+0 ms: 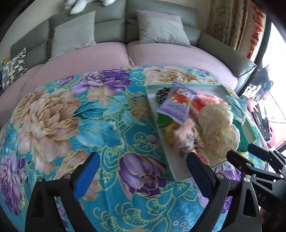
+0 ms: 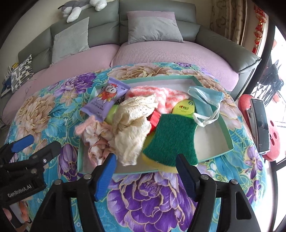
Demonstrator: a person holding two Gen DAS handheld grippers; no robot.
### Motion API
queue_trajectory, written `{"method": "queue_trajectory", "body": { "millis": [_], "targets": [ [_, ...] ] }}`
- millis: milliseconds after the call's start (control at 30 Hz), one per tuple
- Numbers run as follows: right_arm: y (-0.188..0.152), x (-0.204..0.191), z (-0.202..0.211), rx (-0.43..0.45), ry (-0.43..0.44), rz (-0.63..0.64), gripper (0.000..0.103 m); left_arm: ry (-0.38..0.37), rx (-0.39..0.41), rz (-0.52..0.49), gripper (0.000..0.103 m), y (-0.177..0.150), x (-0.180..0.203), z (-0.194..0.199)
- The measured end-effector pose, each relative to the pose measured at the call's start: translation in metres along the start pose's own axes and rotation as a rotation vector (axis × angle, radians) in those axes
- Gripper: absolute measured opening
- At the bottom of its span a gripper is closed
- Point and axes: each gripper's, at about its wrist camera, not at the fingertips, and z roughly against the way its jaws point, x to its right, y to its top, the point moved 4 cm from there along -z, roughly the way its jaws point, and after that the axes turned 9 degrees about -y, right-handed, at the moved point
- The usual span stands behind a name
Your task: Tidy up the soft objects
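Note:
A shallow mint-green tray [image 2: 157, 78] lies on a floral blanket [image 2: 153, 196] and holds a heap of soft things. In it are a cream lace cloth [image 2: 132, 128], a crumpled pink cloth [image 2: 94, 135], a green scouring sponge [image 2: 173, 135], a pink-and-white fluffy towel [image 2: 160, 96], a blue face mask [image 2: 205, 100] and a purple snack packet [image 2: 105, 98]. My right gripper [image 2: 145, 171] stands open at the tray's near edge, with the sponge's near end just beyond its fingertips. My left gripper [image 1: 143, 171] is open over the bare blanket, left of the tray [image 1: 196, 85], with nothing between its fingers.
Behind the blanket runs a grey sofa [image 2: 155, 10] with lilac seats, grey cushions [image 2: 71, 41] and a plush toy [image 2: 80, 7] on its back. A phone [image 2: 261, 125] lies on a red stool at the right. A patterned pillow [image 1: 14, 67] sits far left.

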Motion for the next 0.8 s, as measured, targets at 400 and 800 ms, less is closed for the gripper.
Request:
{"method": "queue_trajectory", "body": {
  "millis": [400,800],
  "targets": [
    [-0.017,-0.010,0.007,-0.010,0.008,0.018,0.084,0.046,-0.011,0.062,0.098,-0.025,-0.022,0.007],
    [-0.021,-0.017,0.012,-0.003,0.024,0.032,0.084,0.039,-0.015,0.093,0.098,-0.035,-0.031,0.016]
  ]
}}
